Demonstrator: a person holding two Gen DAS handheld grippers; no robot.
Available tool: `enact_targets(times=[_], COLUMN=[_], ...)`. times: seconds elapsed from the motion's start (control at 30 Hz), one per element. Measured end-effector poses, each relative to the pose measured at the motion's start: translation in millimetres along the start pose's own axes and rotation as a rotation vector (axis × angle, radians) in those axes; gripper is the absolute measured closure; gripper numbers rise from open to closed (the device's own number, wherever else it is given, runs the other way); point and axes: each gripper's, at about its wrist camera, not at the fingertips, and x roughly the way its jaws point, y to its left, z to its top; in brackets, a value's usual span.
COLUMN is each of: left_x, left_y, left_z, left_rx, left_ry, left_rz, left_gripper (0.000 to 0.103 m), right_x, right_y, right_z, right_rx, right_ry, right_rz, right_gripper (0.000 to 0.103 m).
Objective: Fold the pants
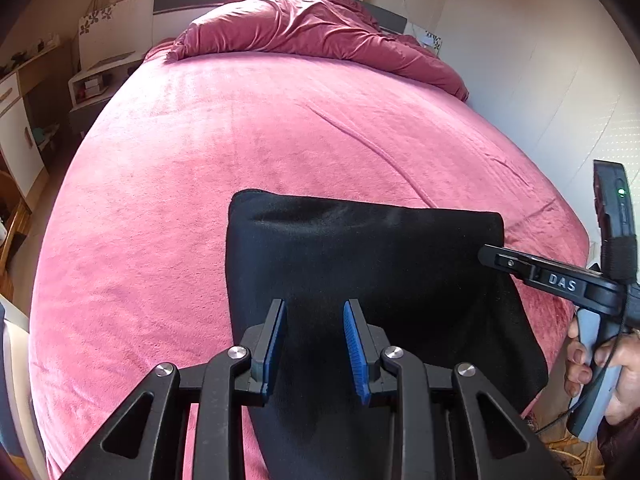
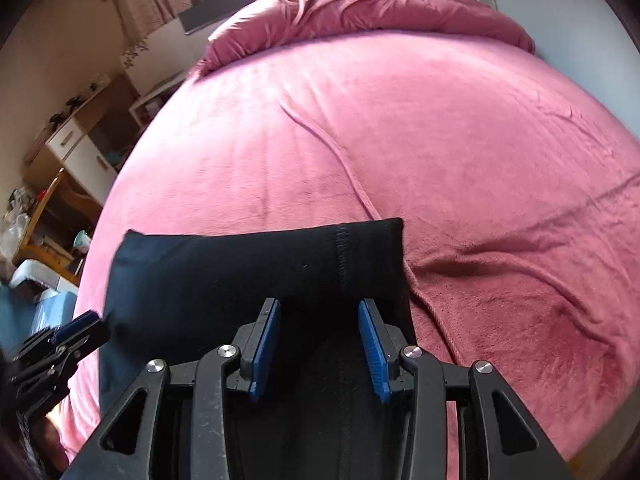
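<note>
The black pants [image 1: 360,256] lie folded in a thick rectangle on the near part of the pink bed; they also show in the right wrist view [image 2: 248,268]. My left gripper [image 1: 315,312] is open and empty, its blue pads above the near half of the pants. My right gripper [image 2: 319,312] is open and empty over the pants' right part, by a stitched seam. From the left wrist view the right gripper [image 1: 486,256] reaches the pants' far right corner. From the right wrist view the left gripper [image 2: 86,322] sits at the pants' left edge.
The pink blanket [image 1: 240,140] covers the bed, with a rumpled red duvet [image 1: 304,28] at the head. A white and wood cabinet [image 1: 16,128] and shelves stand left of the bed. A wall [image 1: 540,80] runs along the right side.
</note>
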Motion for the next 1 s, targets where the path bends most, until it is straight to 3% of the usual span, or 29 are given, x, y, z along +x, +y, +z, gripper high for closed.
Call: enact_targets(times=[0.23,0.43,0.53,0.7,0.8,0.93,1.0], left_x=[26.0,49.6,62.3,64.9,55.9,40.0,30.4], left_y=[-5.8,-1.2,9.6,30.3,41.8,55.4,60.7], left_z=[8.4,11.7,13.5,13.3,12.9,7.4,1.9], left_rx=[0.025,-0.008,-0.072,-0.201,-0.259,-0.291,-0.294], left_ry=[0.027,0.069,0.077,0.068,0.048,0.013,-0.006], left_rz=[0.013,-0.018,-0.071,-0.186,-0.250,-0.265,-0.258], left_gripper=[0.073,0.073,0.073,0.073,0.073,0.064,0.052], right_x=[30.7,51.5,63.9,62.6,50.2,33.5,26.6], right_y=[-14.8,-28.7,-34.9,-35.5,-45.4,-51.0,-55.0], right_z=[6.5,11.7,12.4,14.0,16.7,12.1,5.6], right_rx=[0.051,0.065,0.088,0.096,0.149,0.150,0.155], right_ry=[0.033,0.008,-0.003,-0.008,-0.013,-0.008,0.003], right_rz=[0.001,0.026,0.016,0.030,0.097,0.123,0.139], right_gripper=[0.061,0.061,0.053,0.052,0.048,0.037,0.036])
